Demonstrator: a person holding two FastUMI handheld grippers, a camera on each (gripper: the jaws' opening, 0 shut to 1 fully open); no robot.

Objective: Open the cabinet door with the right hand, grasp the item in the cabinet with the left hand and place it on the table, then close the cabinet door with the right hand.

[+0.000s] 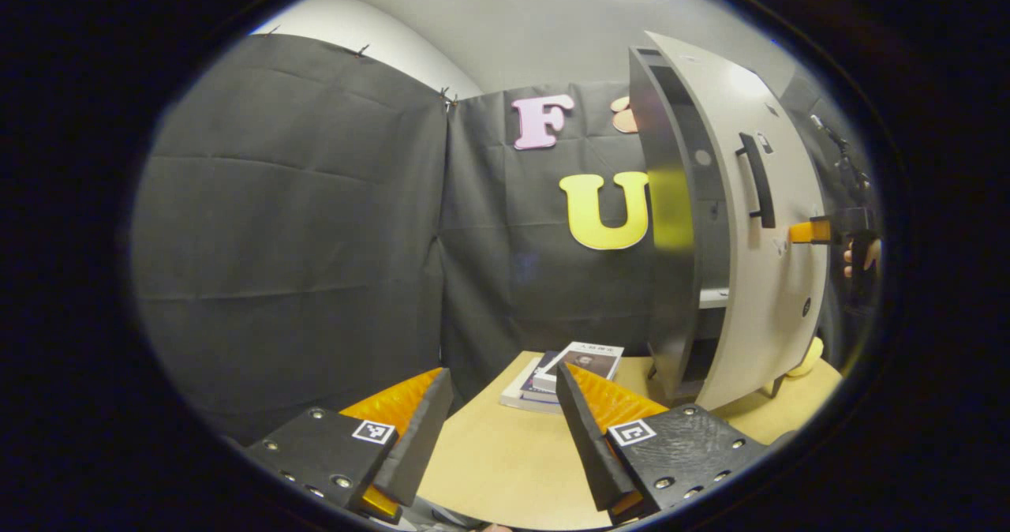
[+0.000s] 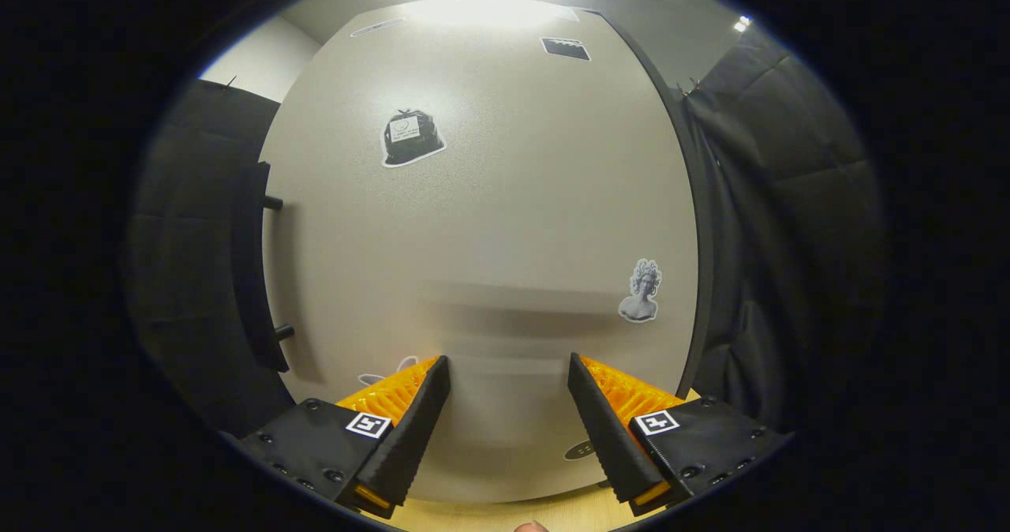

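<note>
The cabinet door (image 1: 777, 224) stands partly open, swung out from the dark cabinet body (image 1: 671, 232), and the right gripper (image 2: 505, 374) faces its pale outer face at close range, fingers spread with nothing between them. In the left gripper view that same right gripper (image 1: 821, 232) sits just beside the door's black handle (image 1: 757, 181), on the side away from the cabinet. The left gripper (image 1: 501, 386) hovers over the table (image 1: 505, 461), well short of the cabinet, also spread and empty. A stack of books (image 1: 564, 370) lies on the table near the cabinet's foot. I cannot tell what item sits inside; the shelf is mostly hidden. To my eye the step is closing the door: push flat and steady against the panel, keeping clear of the handle.
</note>
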